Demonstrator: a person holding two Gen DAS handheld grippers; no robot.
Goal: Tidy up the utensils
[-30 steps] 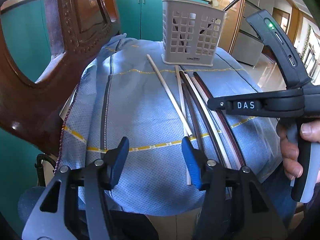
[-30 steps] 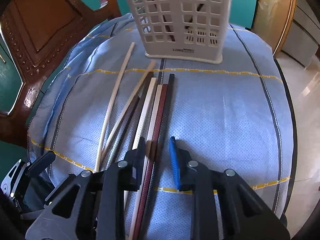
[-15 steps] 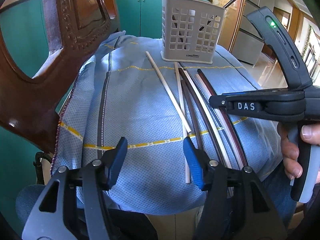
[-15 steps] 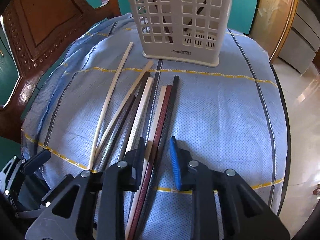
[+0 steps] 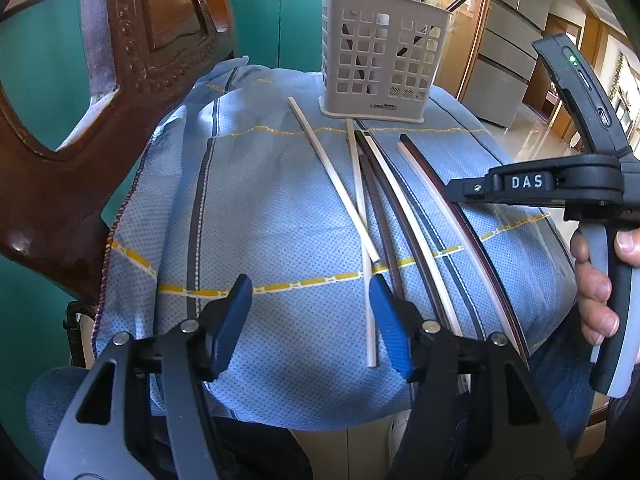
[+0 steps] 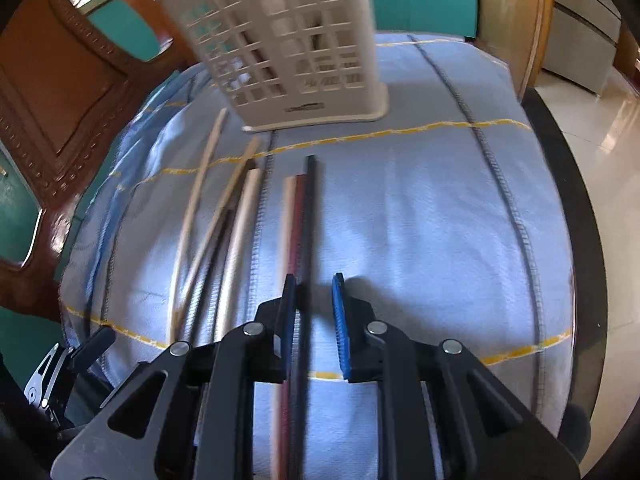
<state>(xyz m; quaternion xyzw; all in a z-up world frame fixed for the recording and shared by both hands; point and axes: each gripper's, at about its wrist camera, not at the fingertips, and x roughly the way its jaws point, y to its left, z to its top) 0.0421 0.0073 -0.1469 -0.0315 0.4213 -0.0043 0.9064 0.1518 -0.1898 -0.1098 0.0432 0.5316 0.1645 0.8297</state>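
Several chopsticks [image 5: 376,200], pale and dark, lie lengthwise on a blue cloth [image 5: 260,216]. A white slotted basket [image 5: 384,68] stands at the far end with two dark sticks leaning in it. My left gripper [image 5: 310,304] hovers open over the cloth's near edge with nothing between its pads; a pale chopstick lies just inside the right pad. My right gripper [image 6: 313,296] has a narrow gap between its pads and its jaws are closing. A black chopstick [image 6: 309,216] runs through that gap beside the left pad, with a red chopstick [image 6: 298,232] and a pale one under that finger.
A carved wooden chair back [image 5: 120,80] rises close on the left. Teal cabinets [image 5: 280,12] and a steel fridge [image 5: 508,60] stand behind. A hand [image 5: 596,280] grips the right gripper's handle at the right. The cloth drops off at the near edge.
The right gripper slid right and rolled, its gap narrowed, and the pale, red and black chopsticks moved right, away from the others. The left gripper's jaws spread slightly.
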